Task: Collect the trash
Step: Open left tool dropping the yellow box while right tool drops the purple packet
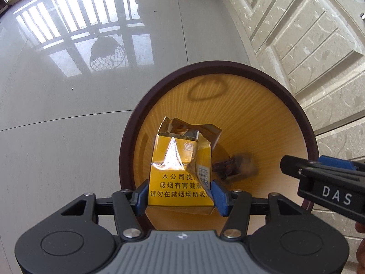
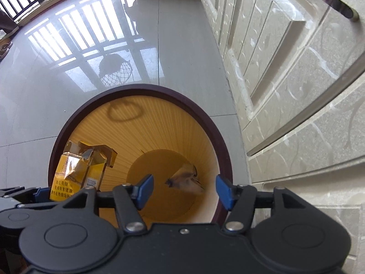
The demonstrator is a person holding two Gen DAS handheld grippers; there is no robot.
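A glossy grey tiled floor [image 1: 68, 118] fills most of both views, mirroring a bright window grille and a dark netted shape. Along the right side runs a cream embossed cabinet front [image 2: 296, 86] with raised panels and a metal bar handle [image 2: 337, 2].

Beside that cabinet stands a round waste bin [image 1: 130, 141] with a dark brown rim and a ribbed yellow inner wall; its mouth lies open under both grippers, nothing covering it. Deep in the bin, a brownish crumpled scrap [image 2: 186, 179] shows blurred, so whether it rests on the bottom or is in the air cannot be told.

The left gripper [image 1: 180, 194] hangs over the near left part of the bin's mouth, its blue pads [image 1: 142, 194] pressed against both sides of a torn yellow cigarette pack [image 1: 180, 171], which stands upright between them with its ripped top flap splayed open.

The right gripper [image 2: 184, 191] sits just to the right of the left one, above the bin, its blue fingers [image 2: 224, 190] spread wide apart with nothing between them; the scrap is seen below through the gap.
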